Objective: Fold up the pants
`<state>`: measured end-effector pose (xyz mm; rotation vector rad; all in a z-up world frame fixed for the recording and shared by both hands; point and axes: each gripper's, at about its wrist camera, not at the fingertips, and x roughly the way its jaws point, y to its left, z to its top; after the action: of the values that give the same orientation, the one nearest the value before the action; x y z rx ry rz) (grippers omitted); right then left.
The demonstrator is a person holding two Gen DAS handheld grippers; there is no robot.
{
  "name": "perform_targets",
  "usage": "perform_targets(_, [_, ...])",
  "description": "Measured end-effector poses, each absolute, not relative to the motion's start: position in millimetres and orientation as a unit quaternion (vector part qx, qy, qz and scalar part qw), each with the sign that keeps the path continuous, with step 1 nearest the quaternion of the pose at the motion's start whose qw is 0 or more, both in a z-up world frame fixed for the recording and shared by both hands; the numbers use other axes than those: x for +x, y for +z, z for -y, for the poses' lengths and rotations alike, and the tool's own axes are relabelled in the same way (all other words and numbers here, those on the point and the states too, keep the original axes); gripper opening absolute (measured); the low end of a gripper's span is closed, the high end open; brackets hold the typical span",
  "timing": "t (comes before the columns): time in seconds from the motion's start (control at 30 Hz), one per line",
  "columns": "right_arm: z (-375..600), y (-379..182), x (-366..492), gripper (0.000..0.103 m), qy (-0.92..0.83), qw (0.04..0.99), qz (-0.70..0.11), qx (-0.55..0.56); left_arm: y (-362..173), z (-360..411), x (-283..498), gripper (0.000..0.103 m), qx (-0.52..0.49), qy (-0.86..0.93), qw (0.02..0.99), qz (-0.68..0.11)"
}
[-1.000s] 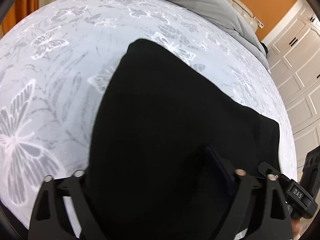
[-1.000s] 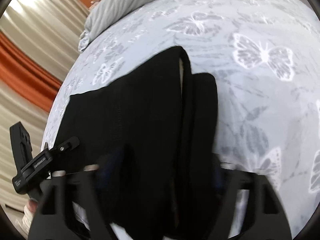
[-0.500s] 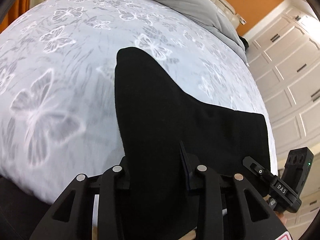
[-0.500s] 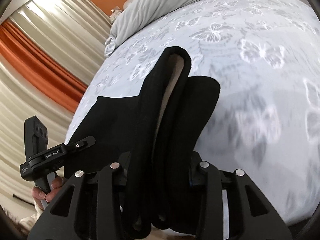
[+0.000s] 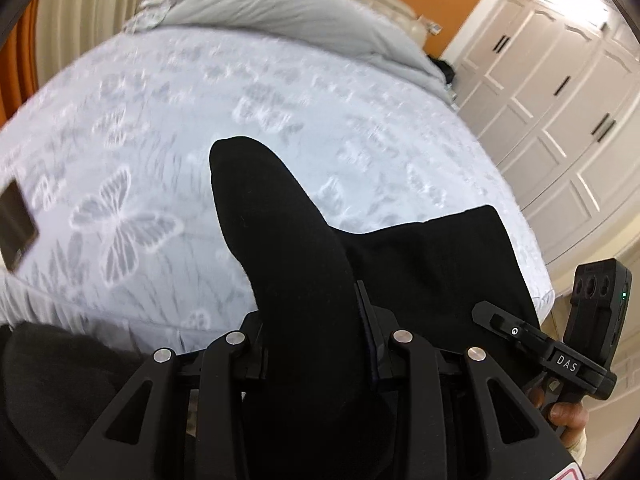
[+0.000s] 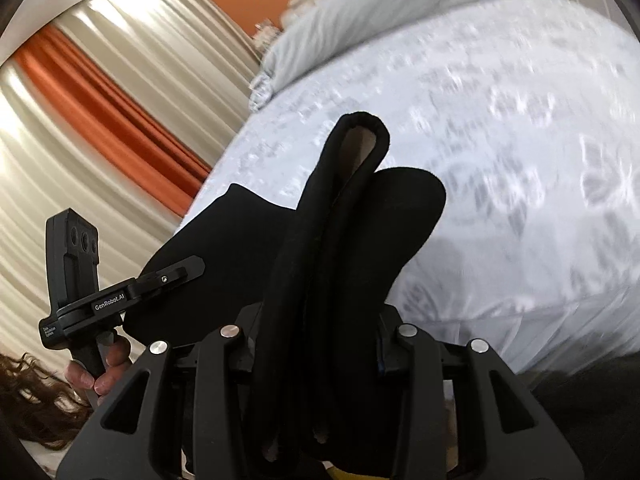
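We found the left gripper (image 5: pixel 316 344) clamped on a thick fold of the black pants (image 5: pixel 280 248), cloth filling the gap between its jaws. Its jaws had closed from wide open within the last second and then held. The right gripper (image 6: pixel 316 340) was likewise clenched on a bunched, rolled edge of the pants (image 6: pixel 340 240), showing a pale lining inside the loop at the top. Each wrist view caught the other gripper off to the side, held by a hand (image 6: pixel 100 372).

The pants hung between the two grippers, a flat black panel (image 5: pixel 436 264) stretching from one grip toward the other, over the near edge of the bed (image 5: pixel 160 128). The held cloth blocked the middle of both views. A dark flat object (image 5: pixel 14 224) lay on the butterfly-print bedspread at the left edge. Farther off we noted a grey duvet (image 5: pixel 280 12), white cupboard doors (image 5: pixel 560 92), and cream and orange curtains (image 6: pixel 100 92).

Against the earlier frames, the pants no longer lay spread on the bed: both grippers had lifted and drawn back, and more of the room showed.
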<state>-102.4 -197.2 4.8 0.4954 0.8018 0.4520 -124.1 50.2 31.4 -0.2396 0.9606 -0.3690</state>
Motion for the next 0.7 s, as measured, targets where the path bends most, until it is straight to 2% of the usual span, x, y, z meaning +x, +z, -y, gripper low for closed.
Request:
perform_targets(0.3, [203,98,-77,0.036,0.245,0.910,-0.277,0.189,131,-46,-115,0.029,-0.084,-0.194,0.918,-0.335])
perform_targets(0.6, [215,184,-12,0.036,0.262,0.936,-0.180,0.150,230,-36,-72,0.027,-0.060,-0.179,0.968,-0.168])
perform_targets(0.67, [219,195,14,0.036,0.258,0.941,-0.166,0.144,247,-32,-56,0.021,-0.051,-0.168,0.976,-0.129])
perform_targets(0.7, [223,199,24,0.036,0.257,0.942,-0.161,0.144,253,-31,-51,0.013,-0.045,-0.165,0.979,-0.108])
